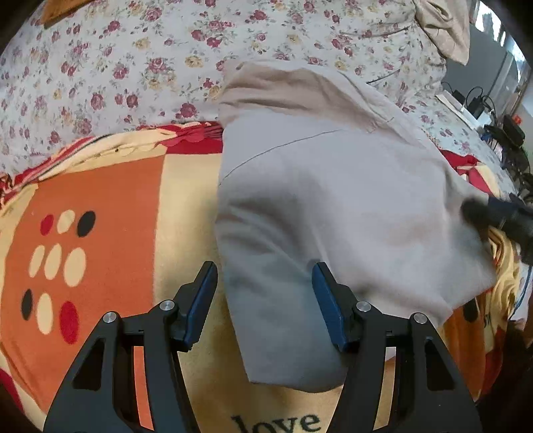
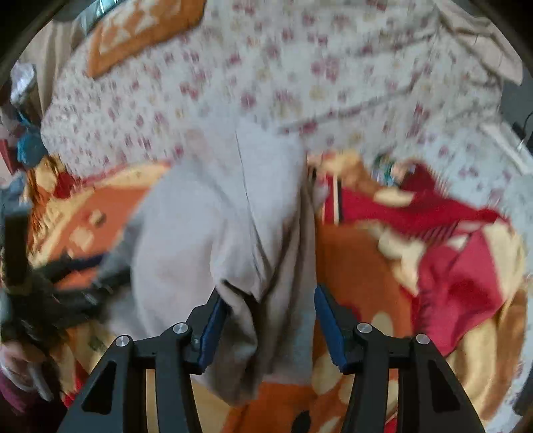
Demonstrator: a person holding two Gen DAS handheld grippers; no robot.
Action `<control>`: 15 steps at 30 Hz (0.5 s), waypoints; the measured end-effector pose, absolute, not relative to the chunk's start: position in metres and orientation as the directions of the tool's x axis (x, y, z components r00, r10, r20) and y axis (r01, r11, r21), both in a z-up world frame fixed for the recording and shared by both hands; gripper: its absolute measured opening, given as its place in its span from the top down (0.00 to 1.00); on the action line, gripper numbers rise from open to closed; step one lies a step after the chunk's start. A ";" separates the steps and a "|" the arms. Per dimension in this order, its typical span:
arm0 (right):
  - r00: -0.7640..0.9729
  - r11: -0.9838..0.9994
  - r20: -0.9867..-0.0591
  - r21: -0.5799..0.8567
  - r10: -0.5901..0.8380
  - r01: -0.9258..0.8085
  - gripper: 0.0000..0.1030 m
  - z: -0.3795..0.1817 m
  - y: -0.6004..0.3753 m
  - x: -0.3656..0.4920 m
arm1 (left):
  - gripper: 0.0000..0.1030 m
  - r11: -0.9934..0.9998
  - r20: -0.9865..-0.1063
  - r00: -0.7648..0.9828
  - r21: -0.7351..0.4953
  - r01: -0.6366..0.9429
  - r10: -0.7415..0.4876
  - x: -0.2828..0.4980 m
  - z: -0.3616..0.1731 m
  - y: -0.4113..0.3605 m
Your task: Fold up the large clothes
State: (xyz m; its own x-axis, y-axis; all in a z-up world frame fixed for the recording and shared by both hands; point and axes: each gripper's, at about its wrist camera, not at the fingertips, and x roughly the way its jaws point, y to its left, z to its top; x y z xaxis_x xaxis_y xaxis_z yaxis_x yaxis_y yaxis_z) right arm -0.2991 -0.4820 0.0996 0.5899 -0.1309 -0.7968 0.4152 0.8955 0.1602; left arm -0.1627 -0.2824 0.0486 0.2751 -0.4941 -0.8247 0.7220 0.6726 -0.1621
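Observation:
A large pale grey-beige garment (image 1: pixel 333 200) lies folded into a long strip on a patterned blanket (image 1: pixel 100 216). My left gripper (image 1: pixel 265 299) hovers open over the garment's near left edge, one finger over the blanket and the other over the cloth. In the right wrist view the same garment (image 2: pixel 206 233) runs away from me, blurred. My right gripper (image 2: pixel 268 319) is open above its near end, where a fold of fabric lies between the jaws and brushes the left pad. The right gripper (image 1: pixel 499 219) shows dark and blurred at the garment's right edge.
The blanket (image 2: pixel 383 266) is orange, cream and red, with the word "love" near me. Beyond it spreads a floral sheet (image 1: pixel 133 66). Another beige cloth (image 1: pixel 443 30) lies at the far right. Cables and dark devices (image 1: pixel 506 133) crowd the right edge.

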 end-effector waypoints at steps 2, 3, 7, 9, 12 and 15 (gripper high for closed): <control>0.622 0.892 -0.766 0.153 -0.165 0.425 0.46 0.114 -0.484 -0.291 | 0.36 0.675 -0.826 0.251 -0.196 0.711 -0.504 -0.159 0.045 -0.283; 0.631 0.892 -0.756 0.153 -0.173 0.426 0.46 0.118 -0.484 -0.283 | 0.35 0.674 -0.828 0.236 -0.214 0.707 -0.509 -0.158 0.044 -0.284; 0.681 0.911 -0.729 0.231 -0.071 0.343 0.46 0.130 -0.480 -0.227 | 0.34 0.667 -0.826 0.224 -0.225 0.710 -0.518 -0.158 0.040 -0.287; 0.697 0.906 -0.717 0.308 0.020 0.290 0.46 0.123 -0.480 -0.189 | 0.32 0.662 -0.825 0.227 -0.219 0.716 -0.518 -0.160 0.039 -0.288; 0.667 0.885 -0.744 0.330 0.031 0.327 0.46 0.095 -0.496 -0.142 | 0.31 0.654 -0.826 0.207 -0.235 0.719 -0.525 -0.160 0.038 -0.289; 0.637 0.805 -0.769 0.343 -0.055 0.484 0.47 0.060 -0.539 -0.125 | 0.28 0.637 -0.826 0.157 -0.280 0.718 -0.541 -0.157 0.034 -0.291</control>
